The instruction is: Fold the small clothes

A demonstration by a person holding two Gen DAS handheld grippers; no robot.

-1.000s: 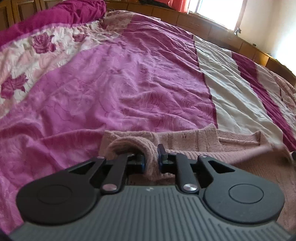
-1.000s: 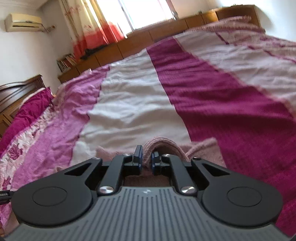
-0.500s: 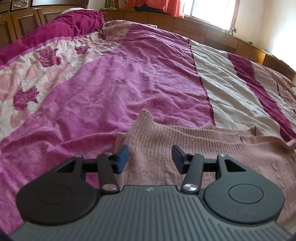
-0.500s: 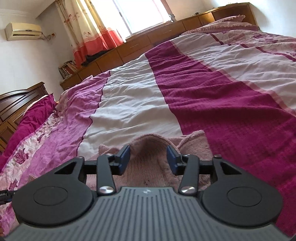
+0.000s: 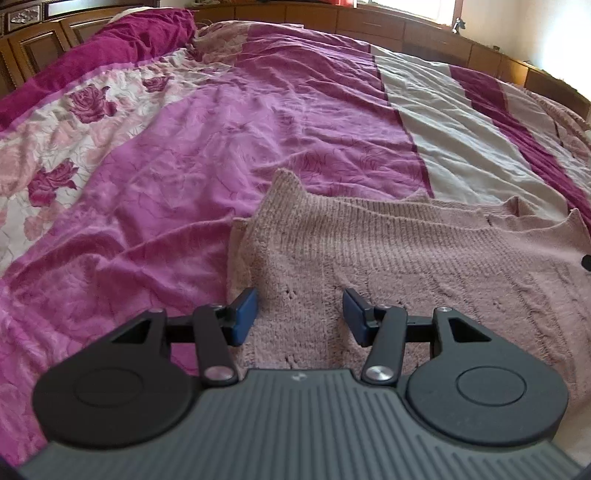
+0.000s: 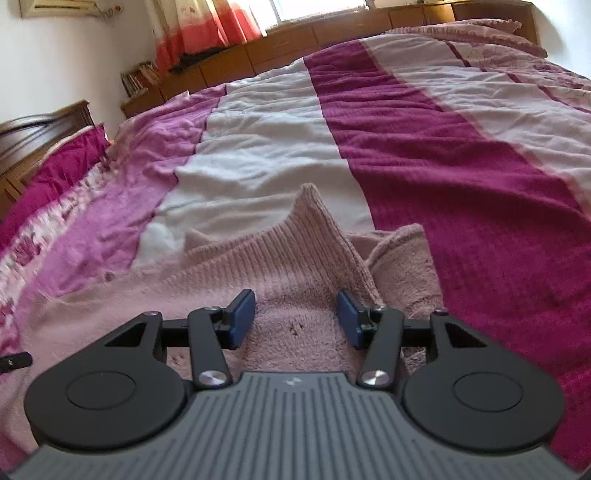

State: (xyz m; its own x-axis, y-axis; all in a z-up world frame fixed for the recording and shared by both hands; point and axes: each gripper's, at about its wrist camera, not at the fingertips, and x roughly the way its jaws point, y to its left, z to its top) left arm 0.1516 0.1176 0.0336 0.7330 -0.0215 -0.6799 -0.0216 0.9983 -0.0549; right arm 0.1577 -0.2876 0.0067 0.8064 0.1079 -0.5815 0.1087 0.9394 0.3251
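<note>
Lying on bed: pink knitted sweater [image 5: 388, 258], spread flat on the bedspread [image 5: 221, 147]; this garment is the landmark for all entries below.
Sweater, left wrist view: ribbed edge runs along its far side; one far corner stands up in a small peak over the mauve band of the bedspread.
Sweater, right wrist view: same garment [image 6: 229, 280], with a ribbed corner raised in a tall peak; a fuzzy folded part lies just right of that peak.
Left claw [image 5: 300, 314]: jaws apart, hovering low over the sweater's near left part; knit shows in the gap, pads press on nothing.
Left claw pads: blue; the left pad [image 5: 245, 314] sits over the sweater's left edge, where knit meets mauve cloth.
Right claw [image 6: 294, 318]: jaws opening, set over the sweater below the tall peak; knit lies between them, neither pad pressing on it.
Right claw pads: blue; the right pad [image 6: 347, 317] stands just beside the foot of the raised fold, contact cannot be told.
Bedspread beyond sweater: mauve, white and dark magenta stripes; rose print far left of the sweater in left wrist view.
Headboard [image 6: 44, 133]: dark wood, far left of the sweater.
Curtain [image 6: 207, 26]: red and white, well beyond the sweater.
Air conditioner [image 6: 62, 5]: on the wall, upper left.
</note>
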